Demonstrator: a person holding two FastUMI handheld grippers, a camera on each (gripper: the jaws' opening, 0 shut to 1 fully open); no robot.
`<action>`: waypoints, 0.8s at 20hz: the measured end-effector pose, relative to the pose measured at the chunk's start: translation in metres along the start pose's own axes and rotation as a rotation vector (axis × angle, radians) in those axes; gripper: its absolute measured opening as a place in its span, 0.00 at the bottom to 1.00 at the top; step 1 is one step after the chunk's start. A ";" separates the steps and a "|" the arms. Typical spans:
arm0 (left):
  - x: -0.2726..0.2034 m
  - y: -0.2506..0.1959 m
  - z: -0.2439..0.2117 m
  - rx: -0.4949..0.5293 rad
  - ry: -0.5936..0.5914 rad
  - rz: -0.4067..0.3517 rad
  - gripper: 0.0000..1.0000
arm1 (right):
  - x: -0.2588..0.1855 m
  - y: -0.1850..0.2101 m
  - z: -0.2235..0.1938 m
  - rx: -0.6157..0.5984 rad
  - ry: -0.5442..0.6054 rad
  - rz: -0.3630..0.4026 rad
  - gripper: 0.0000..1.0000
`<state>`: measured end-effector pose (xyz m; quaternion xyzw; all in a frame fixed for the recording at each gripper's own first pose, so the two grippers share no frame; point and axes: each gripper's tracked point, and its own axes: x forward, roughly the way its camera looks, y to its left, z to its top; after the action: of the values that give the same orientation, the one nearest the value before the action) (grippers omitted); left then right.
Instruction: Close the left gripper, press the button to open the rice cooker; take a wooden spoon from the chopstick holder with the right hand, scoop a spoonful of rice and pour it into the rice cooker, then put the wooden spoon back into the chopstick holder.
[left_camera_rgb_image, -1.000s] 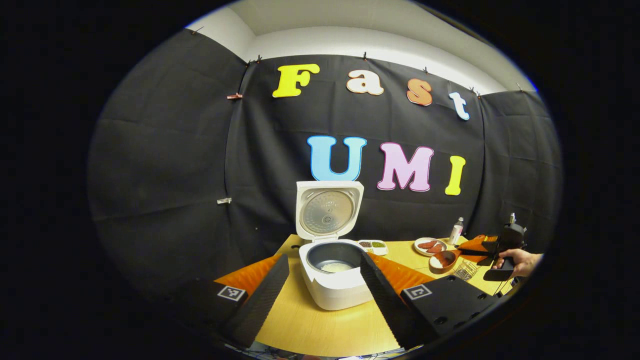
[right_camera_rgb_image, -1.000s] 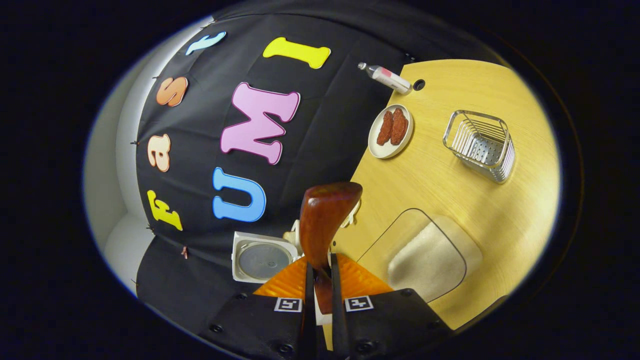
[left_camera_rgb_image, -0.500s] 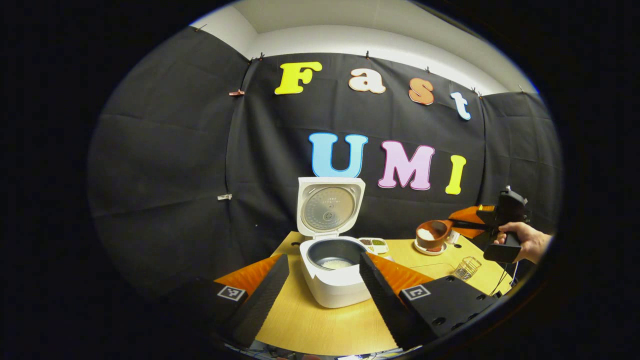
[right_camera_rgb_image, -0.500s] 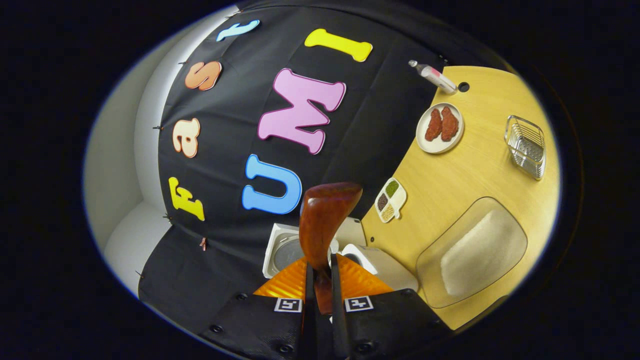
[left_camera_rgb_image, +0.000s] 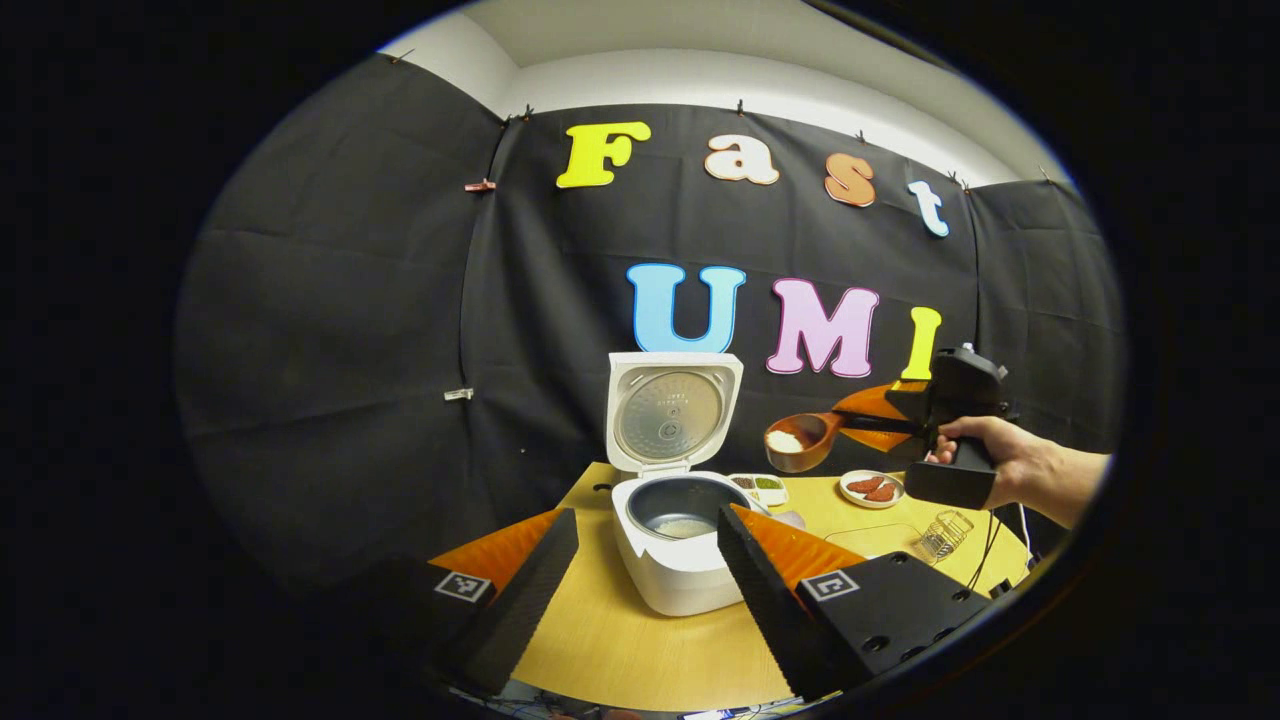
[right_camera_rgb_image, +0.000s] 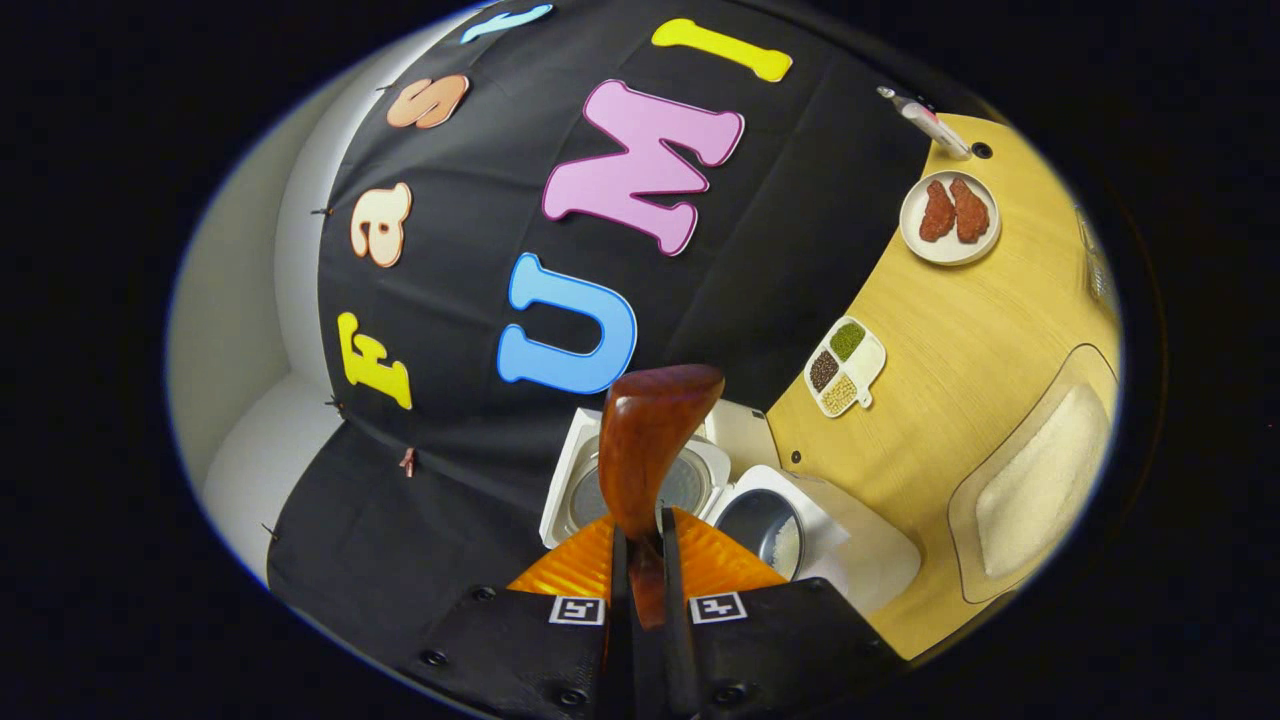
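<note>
right gripper clamps wooden spoon of rice above open rice cooker; left gripper gapes empty.

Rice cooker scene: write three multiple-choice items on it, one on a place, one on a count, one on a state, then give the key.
1. Where is the wooden spoon?
A. In the chopstick holder
B. In the air to the right of the open lid, held by the right gripper
C. Lying on the table

2. How many compartments has the small divided dish?
A. Two
B. Three
C. Six

3. What is the state of the rice cooker?
A. Lid up, some rice in the pot
B. Lid shut
C. Lid up, pot empty

Key: 1 B, the left gripper view shows the loaded spoon aloft beside the lid; 2 B, the right gripper view shows three fillings; 3 A, white rice lies in the dark pot.
</note>
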<state>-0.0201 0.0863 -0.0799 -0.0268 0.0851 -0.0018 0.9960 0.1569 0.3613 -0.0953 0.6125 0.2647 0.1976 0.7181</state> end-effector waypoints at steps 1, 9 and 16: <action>0.000 0.000 -0.001 -0.006 0.004 0.002 0.97 | 0.009 0.001 -0.003 -0.013 0.004 -0.004 0.16; -0.002 0.000 -0.017 -0.040 0.038 0.010 0.95 | 0.073 -0.022 -0.036 -0.303 0.031 -0.085 0.16; -0.012 0.004 -0.038 -0.051 0.076 0.021 0.96 | 0.108 -0.039 -0.063 -0.690 0.078 -0.136 0.16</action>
<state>-0.0386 0.0886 -0.1153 -0.0512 0.1233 0.0096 0.9910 0.2006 0.4689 -0.1559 0.3066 0.2499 0.2504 0.8836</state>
